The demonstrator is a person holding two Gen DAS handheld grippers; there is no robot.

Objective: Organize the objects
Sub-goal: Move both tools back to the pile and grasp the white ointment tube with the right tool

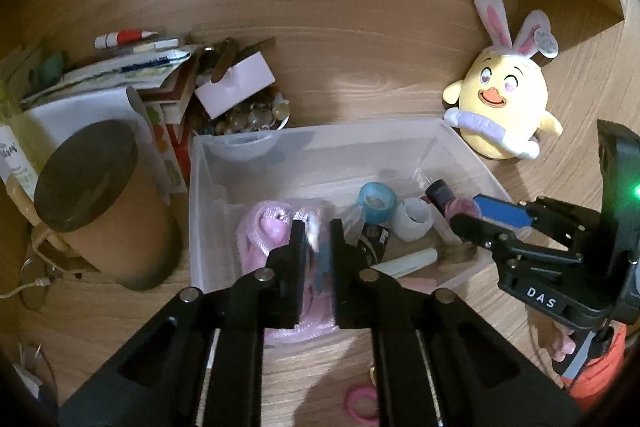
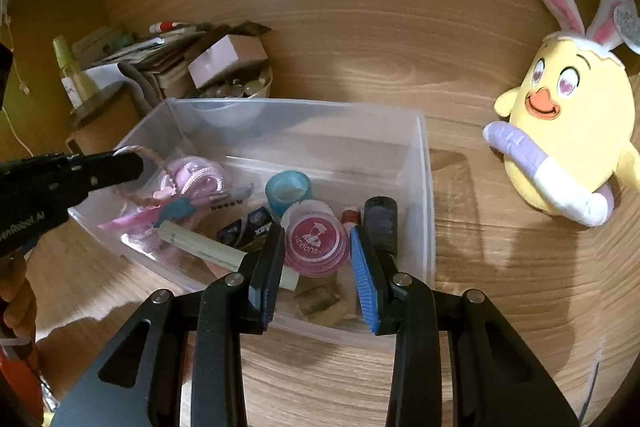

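Left wrist view first: closest to the lens is the left gripper [image 1: 316,227], its two black fingers only a narrow gap apart over the near-left part of the clear plastic bin [image 1: 256,163]. There's something pink and teal in that gap, but I can't tell whether the pads are actually pinching it or just sitting over the pink knit item [image 1: 264,231] below. A pink hair tie [image 1: 360,403] lies on the wooden desk [image 1: 360,75] right under the gripper body, near edge. Further right in the bin are a teal tape roll [image 1: 376,203], a white ring-shaped roll [image 1: 416,223] and a pale green stick [image 1: 408,263]. The right gripper [image 1: 480,219] pokes in from the right over the bin's right end. Left of the bin stands a brown cylinder with a dark lid [image 1: 96,195], with a messy stack of papers and books [image 1: 120,75] behind it and a bowl of glass pebbles [image 1: 248,119] at the bin's far-left corner. A yellow chick plush with bunny ears [image 1: 504,99] sits off to the far right.

Right wrist view: the right gripper [image 2: 318,243] is nearest, blue pads spread wide on either side of a pink-lidded round jar [image 2: 316,243], with no visible contact. A black-capped bottle [image 2: 380,223] lies just right of the right pad, and a small tan block [image 2: 320,303] sits against the bin's [image 2: 424,187] near wall. The left gripper [image 2: 136,163] crowds in from the left, over the pink knit item [image 2: 200,175].
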